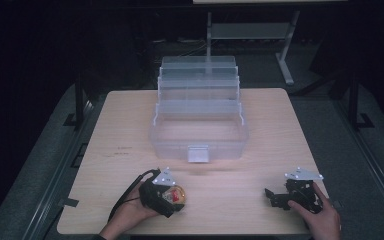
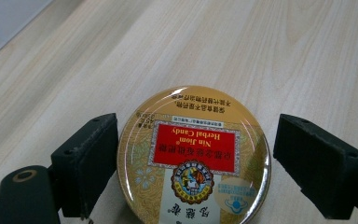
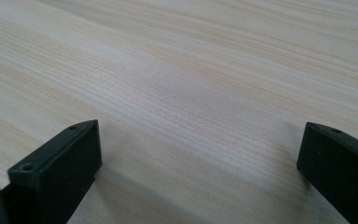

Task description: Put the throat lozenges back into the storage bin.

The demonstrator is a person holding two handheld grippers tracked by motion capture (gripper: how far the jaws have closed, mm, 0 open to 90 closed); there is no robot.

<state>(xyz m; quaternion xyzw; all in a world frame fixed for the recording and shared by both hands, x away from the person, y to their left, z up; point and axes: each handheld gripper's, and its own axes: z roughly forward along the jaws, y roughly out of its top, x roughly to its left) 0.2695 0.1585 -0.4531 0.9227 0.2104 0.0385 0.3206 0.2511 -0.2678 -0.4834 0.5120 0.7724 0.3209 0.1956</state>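
Note:
A round gold candy tin (image 2: 193, 158) with a red "Nin Jiom Herbal Candy" label lies flat on the wooden table (image 1: 125, 125). My left gripper (image 2: 193, 140) straddles it. The left pad (image 2: 91, 158) sits against the tin's rim, and a thin strip of table shows between the tin and the right pad (image 2: 317, 163). From above, the tin (image 1: 178, 194) sits at the tip of the left gripper (image 1: 172, 196) near the table's front edge. My right gripper (image 1: 272, 197) rests at the front right, and its jaws (image 3: 198, 149) stand wide open over bare wood.
A clear plastic tiered storage box (image 1: 198, 125) stands open in the middle of the table, its trays stepped toward the back and a latch (image 1: 198, 153) at its front. A metal stand (image 1: 285, 55) is behind the table. Bare wood lies between the two grippers.

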